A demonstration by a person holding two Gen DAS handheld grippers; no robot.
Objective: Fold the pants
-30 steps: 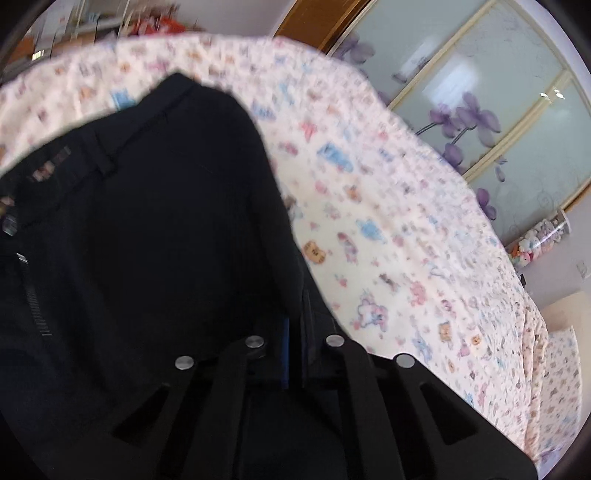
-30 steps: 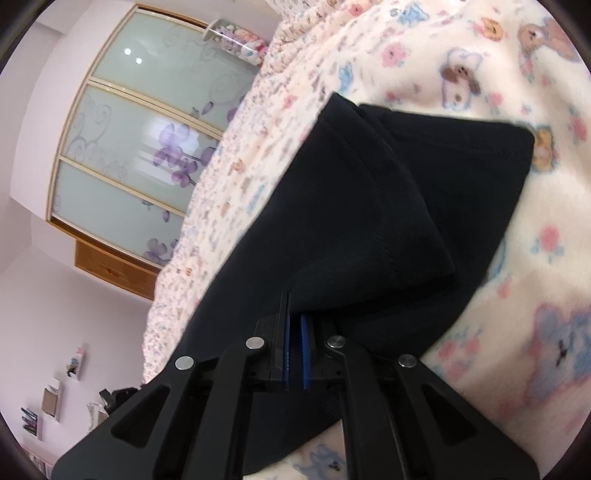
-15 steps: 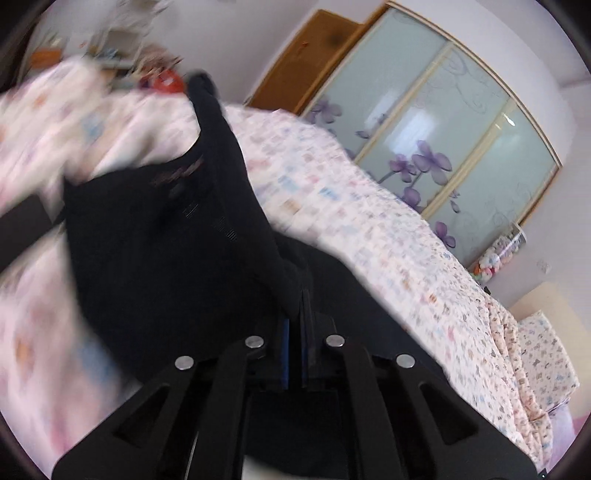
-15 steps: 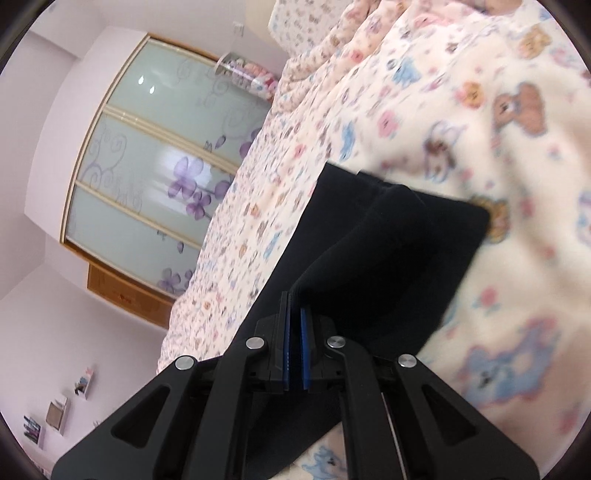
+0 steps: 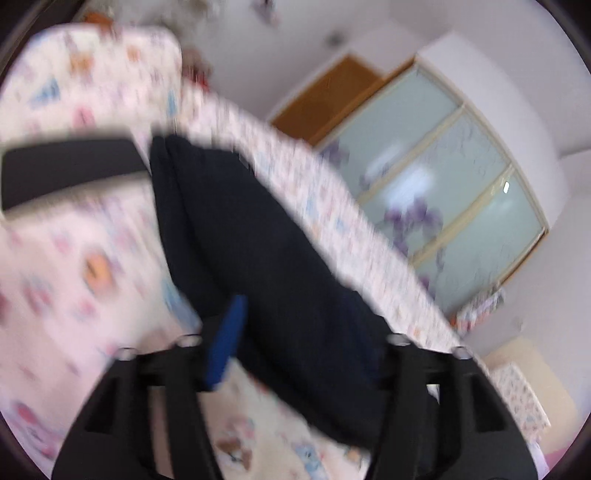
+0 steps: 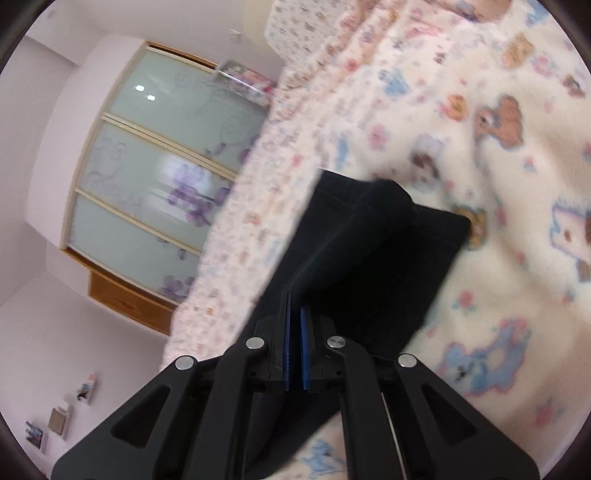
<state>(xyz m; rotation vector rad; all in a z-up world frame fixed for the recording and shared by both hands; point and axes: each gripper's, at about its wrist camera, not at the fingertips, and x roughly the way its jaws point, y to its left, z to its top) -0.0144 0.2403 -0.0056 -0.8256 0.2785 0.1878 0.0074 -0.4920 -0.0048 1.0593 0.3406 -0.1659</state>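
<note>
The black pants lie folded lengthwise on a cream teddy-print blanket. In the blurred left wrist view my left gripper is open, its fingers spread to either side of the pants below it. In the right wrist view my right gripper is shut on a fold of the pants near the leg cuffs, which rest on the blanket.
A wardrobe with frosted glass sliding doors stands beside the bed. A dark flat strip lies on the blanket at the left. A wooden door is behind. Pillows lie at the bed's far end.
My left gripper has opened and let go of the pants' waist, which now lies laid over the legs. My right gripper has kept its grip and lifted slightly.
</note>
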